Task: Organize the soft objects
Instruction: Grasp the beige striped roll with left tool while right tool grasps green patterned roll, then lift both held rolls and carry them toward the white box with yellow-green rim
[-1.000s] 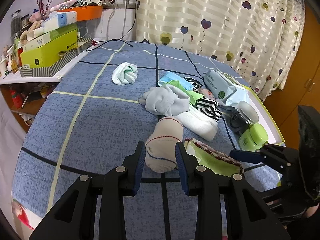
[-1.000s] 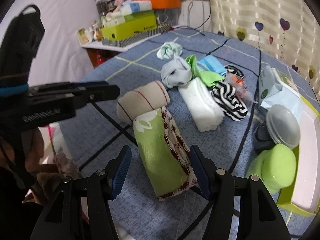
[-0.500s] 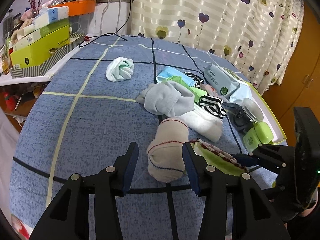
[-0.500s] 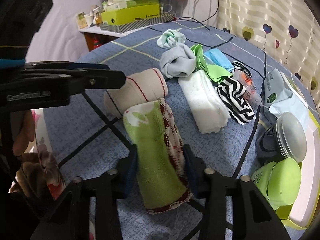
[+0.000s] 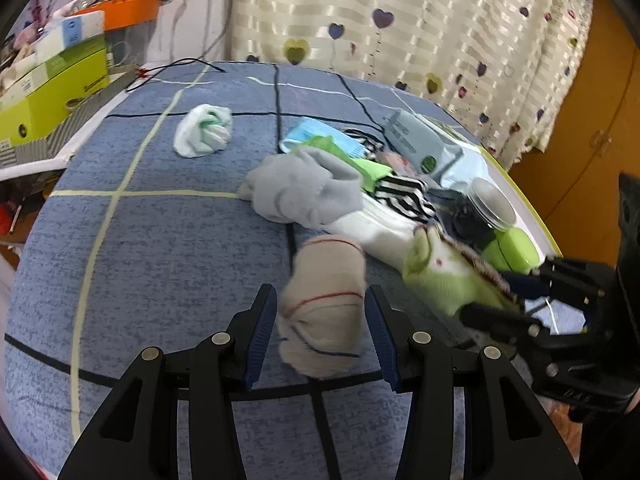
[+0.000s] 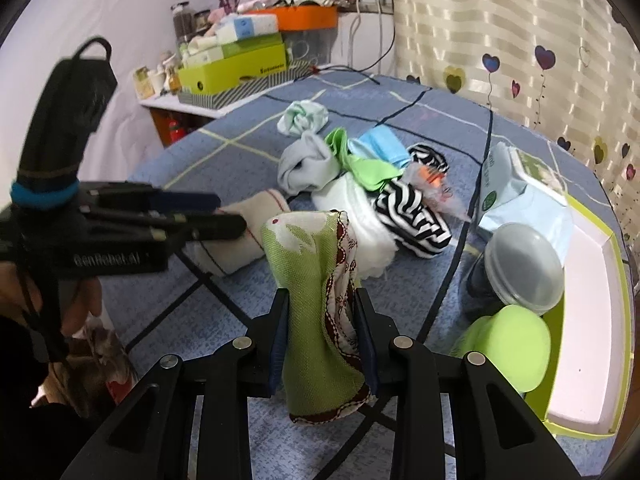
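While the left hand-held gripper opens around the beige rolled sock lying on the blue bed cover, the right hand-held gripper is closing on the green cloth, lifted beside it.

My left tongs point steeply downward, their jaws opening and standing wide; the blue pads sit clear on either side of the beige rolled sock between them, neither pressing it. My right tongs tilt down at a like angle, jaws closing, both pads pinching the green cloth roll, whose far end is raised. My left hand grips the left handle, fingers wrapped around it.
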Demonstrator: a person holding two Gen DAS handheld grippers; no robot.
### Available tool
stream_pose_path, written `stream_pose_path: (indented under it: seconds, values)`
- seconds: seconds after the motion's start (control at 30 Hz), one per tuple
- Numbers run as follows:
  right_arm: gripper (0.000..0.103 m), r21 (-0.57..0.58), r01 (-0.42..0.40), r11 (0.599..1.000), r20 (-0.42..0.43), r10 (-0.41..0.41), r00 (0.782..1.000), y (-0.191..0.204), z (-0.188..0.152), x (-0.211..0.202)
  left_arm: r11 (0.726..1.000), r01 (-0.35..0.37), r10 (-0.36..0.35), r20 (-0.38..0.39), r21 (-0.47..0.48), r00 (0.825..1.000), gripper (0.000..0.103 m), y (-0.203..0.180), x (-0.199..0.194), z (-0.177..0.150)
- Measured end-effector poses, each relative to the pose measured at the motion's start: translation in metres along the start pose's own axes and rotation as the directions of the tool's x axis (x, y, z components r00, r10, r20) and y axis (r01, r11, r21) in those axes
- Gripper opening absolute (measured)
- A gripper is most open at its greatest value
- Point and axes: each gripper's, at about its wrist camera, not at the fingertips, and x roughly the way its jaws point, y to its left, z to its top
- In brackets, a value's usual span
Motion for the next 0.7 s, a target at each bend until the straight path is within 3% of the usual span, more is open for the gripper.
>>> stream_pose_path:
  seconds: [0.07,0.2,0.33,0.7]
  values:
    - [0.030,0.003,-0.001,1.000,0.010,0.001,1.000,0.000,0.000,-0.003,1.000,-0.015,0.015,-0.005,0.007,1.000,0.054,-0.002,0.004,0.000]
    - [0.030,0.006,-0.004,1.000,0.026,0.004,1.000,0.000,0.002,-0.008,0.999,-0.041,0.041,-0.015,0.011,0.999,0.054,-0.003,0.008,-0.001]
    - [0.030,0.010,-0.007,1.000,0.034,0.007,0.999,0.001,0.004,-0.010,0.999,-0.035,0.033,-0.079,-0.026,0.996,0.054,0.003,0.023,-0.004]
    - [0.030,0.019,-0.006,1.000,0.075,0.004,0.997,0.001,0.005,-0.024,0.998,-0.045,0.044,-0.025,-0.054,0.999,0.049,0.002,0.010,-0.006]
